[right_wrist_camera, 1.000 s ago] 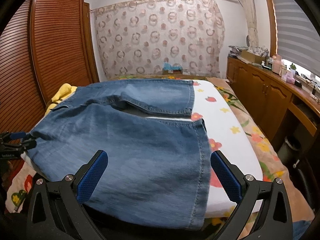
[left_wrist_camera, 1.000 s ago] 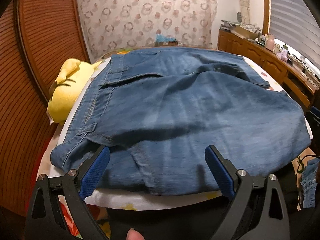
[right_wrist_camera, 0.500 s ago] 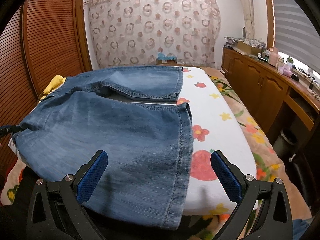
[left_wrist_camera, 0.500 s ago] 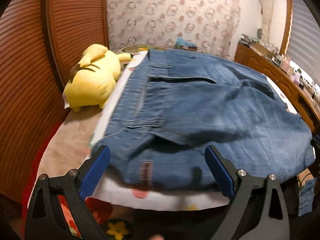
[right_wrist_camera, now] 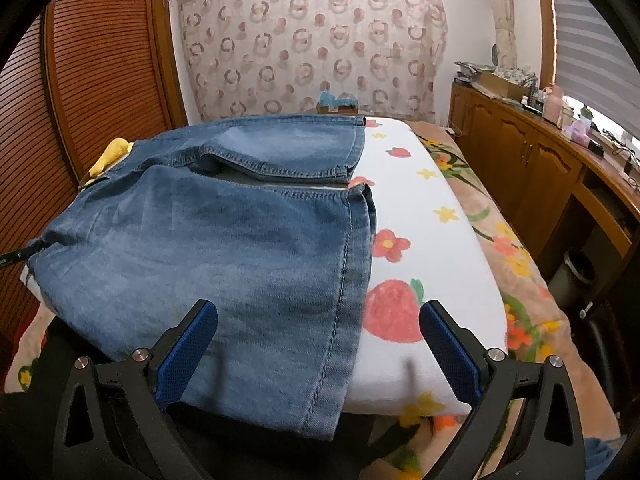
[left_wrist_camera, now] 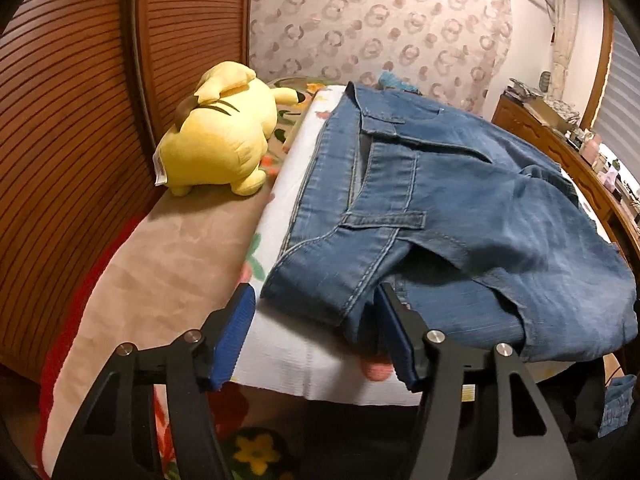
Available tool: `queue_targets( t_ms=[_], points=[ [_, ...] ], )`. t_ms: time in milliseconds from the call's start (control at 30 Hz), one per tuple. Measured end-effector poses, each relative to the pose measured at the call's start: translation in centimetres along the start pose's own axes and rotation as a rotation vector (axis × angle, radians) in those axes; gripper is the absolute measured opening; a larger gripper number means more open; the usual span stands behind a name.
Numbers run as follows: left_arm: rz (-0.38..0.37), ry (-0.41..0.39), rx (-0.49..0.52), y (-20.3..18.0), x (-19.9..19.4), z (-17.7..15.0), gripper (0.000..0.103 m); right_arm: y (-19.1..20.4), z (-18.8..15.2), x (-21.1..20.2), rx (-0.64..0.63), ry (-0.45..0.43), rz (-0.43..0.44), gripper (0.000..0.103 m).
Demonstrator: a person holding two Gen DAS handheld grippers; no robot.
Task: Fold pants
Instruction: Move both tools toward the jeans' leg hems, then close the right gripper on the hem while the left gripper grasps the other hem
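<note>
Blue jeans [left_wrist_camera: 460,208] lie folded over on a white flower-printed pad [left_wrist_camera: 288,344] on the bed. In the left wrist view the near corner of the waistband sits between the fingers of my left gripper [left_wrist_camera: 316,336], whose jaws are closing. The right pad [left_wrist_camera: 394,336] is against the denim and the left pad [left_wrist_camera: 236,336] stands clear of it. In the right wrist view the jeans [right_wrist_camera: 224,248] hang a leg hem over the pad's near edge. My right gripper [right_wrist_camera: 318,352] is wide open around that hem, touching nothing.
A yellow plush toy [left_wrist_camera: 218,140] lies on the bed at the left, beside a slatted wooden wardrobe [left_wrist_camera: 68,128]. Wooden cabinets [right_wrist_camera: 532,168] with clutter on top run along the right. A bare strip of the pad [right_wrist_camera: 424,240] shows right of the jeans.
My left gripper has slid left along the bed edge to the jeans' waistband corner, and its jaws have narrowed around it. The right gripper has barely moved and stays wide.
</note>
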State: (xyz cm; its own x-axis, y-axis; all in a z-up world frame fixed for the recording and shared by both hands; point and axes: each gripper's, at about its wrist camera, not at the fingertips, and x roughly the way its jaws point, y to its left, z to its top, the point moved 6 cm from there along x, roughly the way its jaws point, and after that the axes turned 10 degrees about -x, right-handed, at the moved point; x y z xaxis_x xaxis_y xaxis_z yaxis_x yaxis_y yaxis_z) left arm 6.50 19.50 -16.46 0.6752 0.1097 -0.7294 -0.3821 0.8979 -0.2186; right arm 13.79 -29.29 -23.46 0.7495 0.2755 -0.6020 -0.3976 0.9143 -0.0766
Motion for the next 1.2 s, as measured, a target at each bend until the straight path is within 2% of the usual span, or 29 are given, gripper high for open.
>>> queue_targets(
  t_ms=[267, 400, 600, 633, 667, 767, 867, 1133, 1200],
  points=[
    [-0.030, -0.023, -0.009, 0.3, 0.0, -0.1, 0.049, -0.6, -0.5, 0.1, -0.010, 0.032, 0.005, 0.094],
    [-0.026, -0.033, -0.005, 0.2, 0.3, -0.2, 0.048, -0.7, -0.8, 0.4, -0.011, 0.050, 0.011, 0.086],
    [-0.015, -0.046, 0.010, 0.1, 0.5, -0.2, 0.048, -0.7, -1.5, 0.7, -0.013, 0.076, 0.024, 0.083],
    [-0.021, -0.050, 0.013, 0.1, 0.4, -0.2, 0.044, -0.6, -1.7, 0.6, -0.024, 0.073, 0.019, 0.082],
    [-0.045, -0.053, 0.009, 0.0, 0.1, -0.3, 0.033, -0.7, -1.7, 0.6, -0.028, 0.072, 0.017, 0.082],
    [-0.076, -0.073, 0.015, -0.5, -0.6, -0.2, 0.021, -0.9, -1.8, 0.4, -0.032, 0.073, 0.015, 0.080],
    [-0.087, -0.110, 0.026, -1.1, -1.6, 0.3, 0.017, -0.7, -1.7, 0.2, -0.038, 0.072, 0.013, 0.069],
    [-0.127, -0.163, 0.036, -2.4, -3.6, 2.0, 0.016, 0.0, -1.3, 0.0, -0.080, 0.068, 0.028, 0.027],
    [-0.138, -0.175, 0.040, -2.7, -3.9, 2.2, 0.016, -0.1, -1.4, -0.2, -0.072, 0.062, 0.042, 0.022]
  ],
)
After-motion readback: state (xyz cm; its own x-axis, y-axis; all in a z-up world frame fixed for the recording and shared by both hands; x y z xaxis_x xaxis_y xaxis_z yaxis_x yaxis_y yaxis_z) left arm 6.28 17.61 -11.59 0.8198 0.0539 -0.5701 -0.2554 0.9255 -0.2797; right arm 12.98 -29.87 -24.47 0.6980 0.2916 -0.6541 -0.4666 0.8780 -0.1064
